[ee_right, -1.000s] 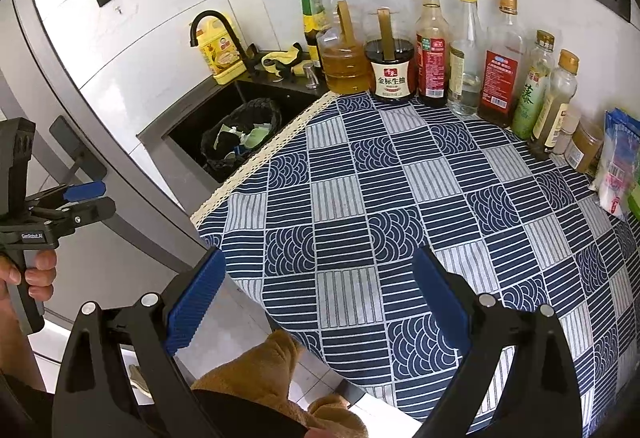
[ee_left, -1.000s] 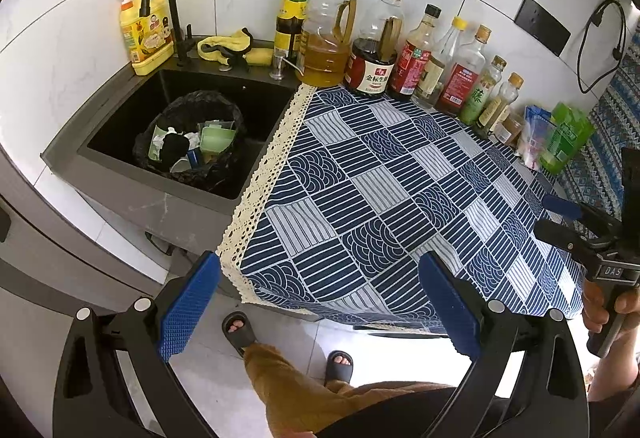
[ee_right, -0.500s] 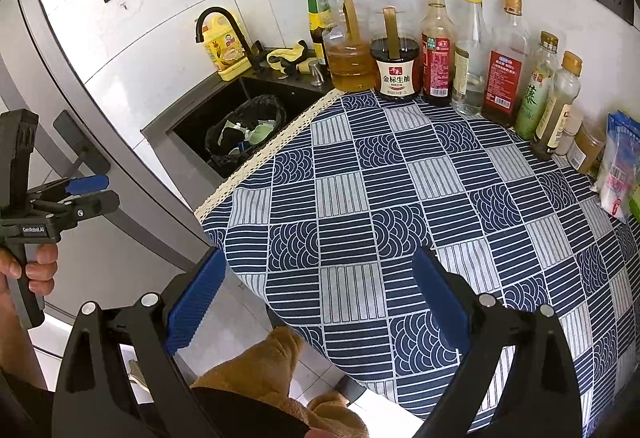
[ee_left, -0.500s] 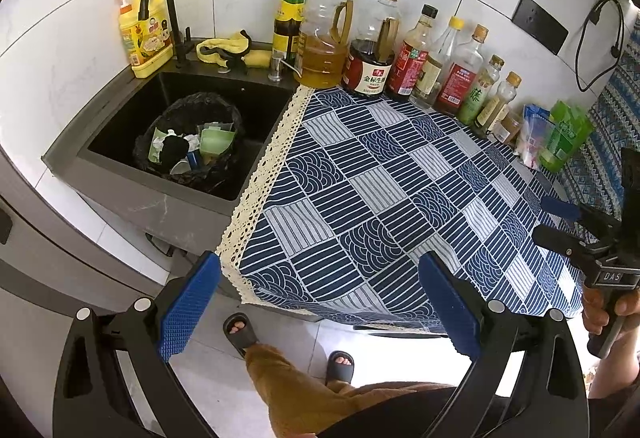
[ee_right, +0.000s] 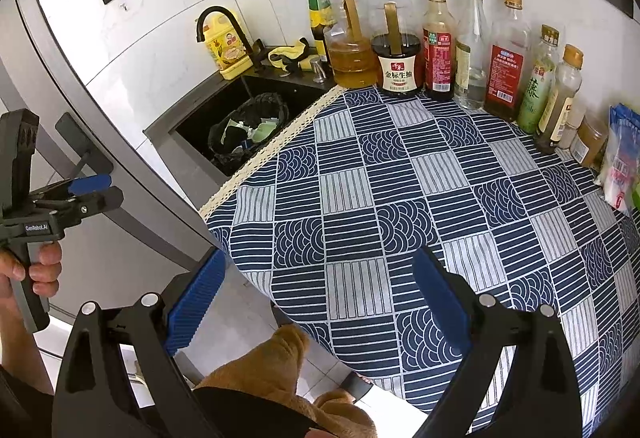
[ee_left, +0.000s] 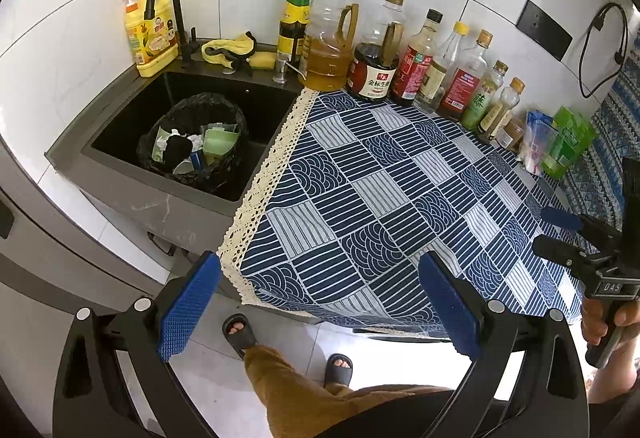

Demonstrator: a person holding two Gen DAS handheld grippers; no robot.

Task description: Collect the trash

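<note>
1. The left gripper (ee_left: pixel 320 302) is held above the near edge of the table (ee_left: pixel 400 198), its blue-padded fingers (ee_left: pixel 188 310) spread wide with nothing between them; the right gripper (ee_right: pixel 320 302) is held the same way, fingers apart and empty, over the table's front.
2. The table is covered by a blue-and-white patterned cloth with a cream lace edge (ee_right: pixel 360 178); the open part of that cloth carries no loose items.
3. The trash sits in a bin lined with a black plastic bag (ee_left: pixel 192 146), standing inside the dark sink (ee_left: pixel 120 118) to the left of the table; pale green and white scraps and a black lump show in its mouth.
4. A row of glass and plastic condiment bottles (ee_right: pixel 440 46) stands along the white tiled wall at the back; a yellow detergent bottle (ee_left: pixel 150 34) stands beside the black curved tap (ee_left: pixel 164 6).
5. The person's sandalled foot (ee_left: pixel 238 330) shows on the tiled floor below.
</note>
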